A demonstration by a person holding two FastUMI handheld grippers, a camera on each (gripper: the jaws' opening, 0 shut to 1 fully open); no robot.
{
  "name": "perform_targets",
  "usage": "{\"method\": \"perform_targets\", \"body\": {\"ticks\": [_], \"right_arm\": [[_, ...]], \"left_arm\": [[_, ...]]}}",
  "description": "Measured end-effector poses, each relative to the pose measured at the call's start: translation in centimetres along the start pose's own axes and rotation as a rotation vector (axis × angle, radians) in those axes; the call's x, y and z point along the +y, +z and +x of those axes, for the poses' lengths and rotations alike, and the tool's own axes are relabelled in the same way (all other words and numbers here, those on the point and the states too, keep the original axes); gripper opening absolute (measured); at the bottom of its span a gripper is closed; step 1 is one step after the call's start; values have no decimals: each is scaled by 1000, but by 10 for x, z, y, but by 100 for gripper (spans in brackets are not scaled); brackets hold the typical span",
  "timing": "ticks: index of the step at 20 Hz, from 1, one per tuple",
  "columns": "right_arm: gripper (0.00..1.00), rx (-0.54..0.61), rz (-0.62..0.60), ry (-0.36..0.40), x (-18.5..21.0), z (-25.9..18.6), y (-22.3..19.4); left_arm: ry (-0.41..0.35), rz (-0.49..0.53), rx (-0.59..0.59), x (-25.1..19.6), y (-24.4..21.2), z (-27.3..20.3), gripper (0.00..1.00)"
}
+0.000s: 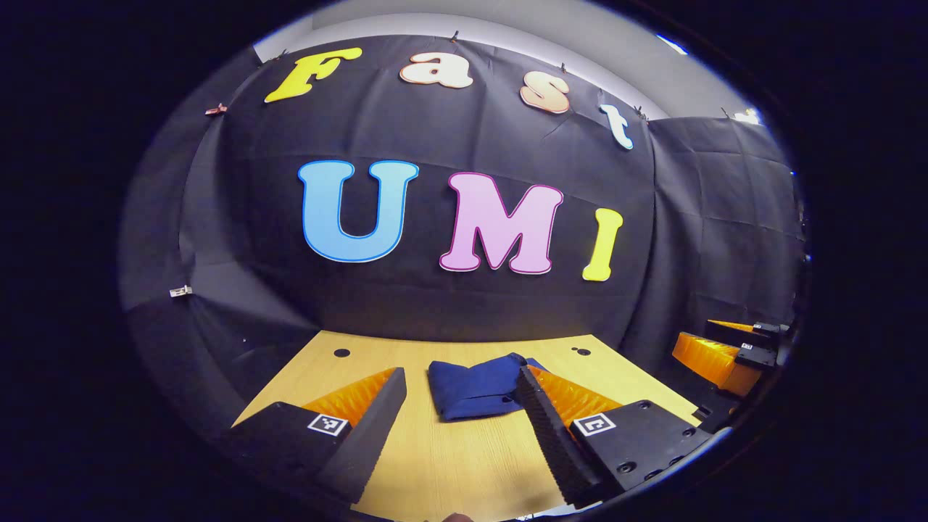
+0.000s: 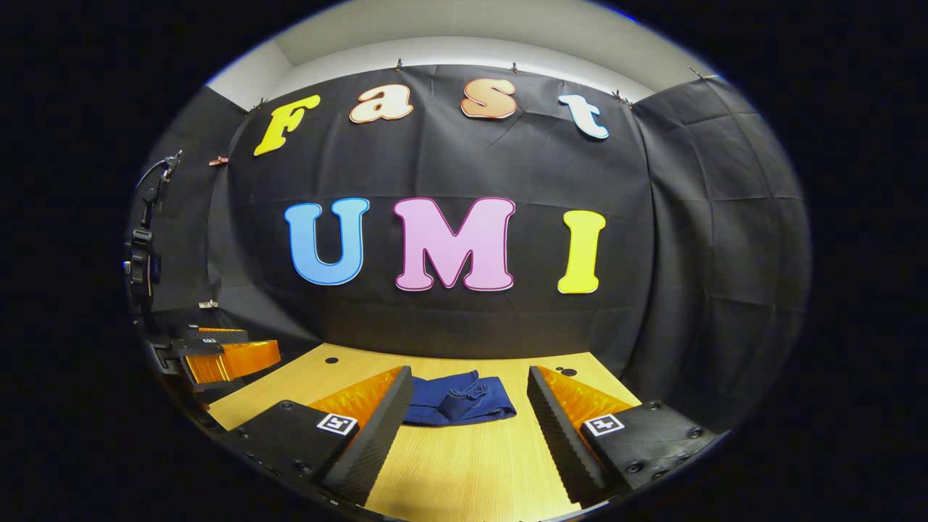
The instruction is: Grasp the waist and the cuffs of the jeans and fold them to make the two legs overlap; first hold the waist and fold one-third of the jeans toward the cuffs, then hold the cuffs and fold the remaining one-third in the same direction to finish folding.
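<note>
While I hold both grippers raised above the table [image 1: 449, 464], the jeans [image 1: 475, 388] lie folded into a compact blue bundle on the wooden surface, toward the far edge and near the black cloth wall.

Left gripper [image 1: 460, 406]: my jaws stand wide apart with nothing between them. Its fingers sit short of the jeans; in the left gripper view the right-hand finger overlaps the bundle's edge, but I cannot tell whether it touches.

Right gripper [image 2: 470, 406]: my jaws stand wide apart and hold nothing. In the right gripper view the jeans [image 2: 458, 400] lie beyond the fingertips, framed between them, with a seam edge visible on top.

Each gripper appears at the edge of the other's view, well apart.
</note>
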State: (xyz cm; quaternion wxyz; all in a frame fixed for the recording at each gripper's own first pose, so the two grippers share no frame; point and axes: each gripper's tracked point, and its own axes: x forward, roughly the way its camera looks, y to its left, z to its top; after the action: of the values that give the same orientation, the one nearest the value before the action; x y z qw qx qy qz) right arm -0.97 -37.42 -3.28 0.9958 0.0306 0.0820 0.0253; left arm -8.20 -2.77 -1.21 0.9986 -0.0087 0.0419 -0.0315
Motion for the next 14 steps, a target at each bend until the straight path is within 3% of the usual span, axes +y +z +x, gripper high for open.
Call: {"method": "perform_targets", "body": {"ticks": [14], "right_arm": [[97, 4, -11, -16, 3, -11, 0]], "left_arm": [[10, -24, 13, 14, -4, -4, 97]]}}
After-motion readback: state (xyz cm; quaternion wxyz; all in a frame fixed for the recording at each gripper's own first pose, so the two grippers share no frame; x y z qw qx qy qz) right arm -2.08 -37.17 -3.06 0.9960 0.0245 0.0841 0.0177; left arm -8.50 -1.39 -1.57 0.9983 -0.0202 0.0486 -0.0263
